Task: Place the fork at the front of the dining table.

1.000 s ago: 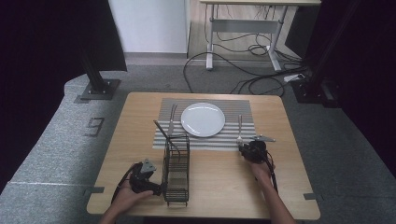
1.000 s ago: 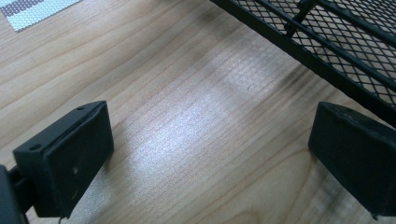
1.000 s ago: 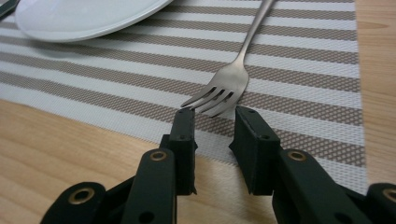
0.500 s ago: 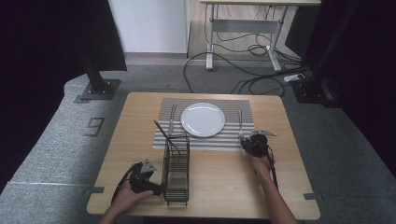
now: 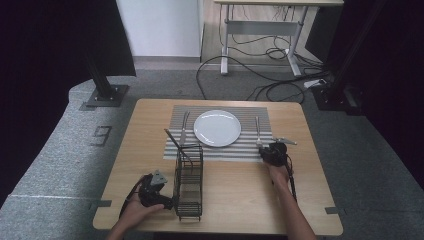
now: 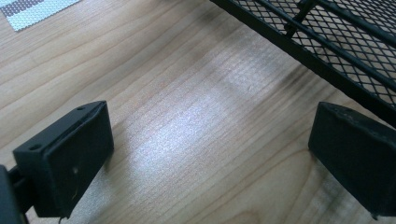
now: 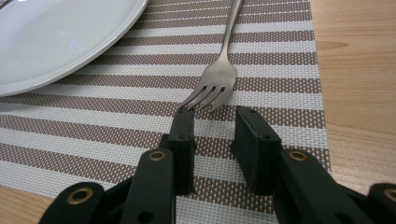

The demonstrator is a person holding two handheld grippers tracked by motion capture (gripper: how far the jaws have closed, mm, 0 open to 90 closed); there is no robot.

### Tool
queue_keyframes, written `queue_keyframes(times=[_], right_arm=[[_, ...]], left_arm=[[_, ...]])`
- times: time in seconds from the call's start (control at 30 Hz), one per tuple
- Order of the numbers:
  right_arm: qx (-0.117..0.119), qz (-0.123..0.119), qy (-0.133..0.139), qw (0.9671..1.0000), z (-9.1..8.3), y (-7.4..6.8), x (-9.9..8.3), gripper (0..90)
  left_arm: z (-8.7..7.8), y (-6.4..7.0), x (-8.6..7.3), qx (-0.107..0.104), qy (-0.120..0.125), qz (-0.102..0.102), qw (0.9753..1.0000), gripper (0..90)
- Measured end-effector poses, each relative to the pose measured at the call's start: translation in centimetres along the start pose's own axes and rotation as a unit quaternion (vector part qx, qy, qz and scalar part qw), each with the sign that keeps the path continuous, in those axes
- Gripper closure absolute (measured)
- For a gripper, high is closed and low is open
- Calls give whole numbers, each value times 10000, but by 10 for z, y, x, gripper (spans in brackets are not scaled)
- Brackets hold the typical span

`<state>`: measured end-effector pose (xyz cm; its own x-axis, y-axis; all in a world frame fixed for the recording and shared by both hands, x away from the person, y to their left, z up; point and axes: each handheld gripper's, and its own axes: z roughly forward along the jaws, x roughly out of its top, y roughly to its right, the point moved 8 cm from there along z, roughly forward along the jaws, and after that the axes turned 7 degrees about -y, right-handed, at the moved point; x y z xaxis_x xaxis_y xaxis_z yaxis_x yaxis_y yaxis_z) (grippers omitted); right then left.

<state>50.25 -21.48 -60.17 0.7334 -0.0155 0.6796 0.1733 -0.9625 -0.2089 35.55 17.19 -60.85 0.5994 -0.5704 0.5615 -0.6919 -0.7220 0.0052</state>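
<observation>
A white plate rests on a striped placemat. A silver fork lies on the mat to the plate's right, its tines pointing at me. My right gripper sits low over the mat just short of those tines. In the right gripper view this gripper is open by a narrow gap with nothing between its jaws, and the fork tips touch the left jaw's end. My left gripper rests on the wood beside a black wire basket. It is wide open and empty.
Another utensil lies on the mat left of the plate. A dark thin one leans out of the basket's far end. The basket's mesh wall runs close to the left gripper's right jaw. The table's front edge is near.
My right gripper has crept a little forward and to the right, toward the fork's tines. The left gripper and the basket have stayed put.
</observation>
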Motion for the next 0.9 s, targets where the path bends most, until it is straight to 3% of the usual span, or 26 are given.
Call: queue_keyframes(times=[0.2, 0.4, 0.57, 0.7, 0.9], right_arm=[[77, -16, -45, 10000, -6, -7, -2, 517], [262, -206, 178, 9993, -24, -20, -3, 475], [419, -547, 281, 9972, -39, -29, -9, 445], [558, -676, 352, 9955, -52, -35, -14, 428], [563, -981, 368, 9929, -71, -35, -28, 420]], left_arm=[[0, 0, 0, 0, 0, 0, 10000, 0], [0, 0, 0, 0, 0, 0, 10000, 0], [0, 0, 0, 0, 0, -1, 10000, 0], [0, 0, 0, 1, 0, 0, 10000, 0], [0, 0, 0, 1, 0, 0, 10000, 0]])
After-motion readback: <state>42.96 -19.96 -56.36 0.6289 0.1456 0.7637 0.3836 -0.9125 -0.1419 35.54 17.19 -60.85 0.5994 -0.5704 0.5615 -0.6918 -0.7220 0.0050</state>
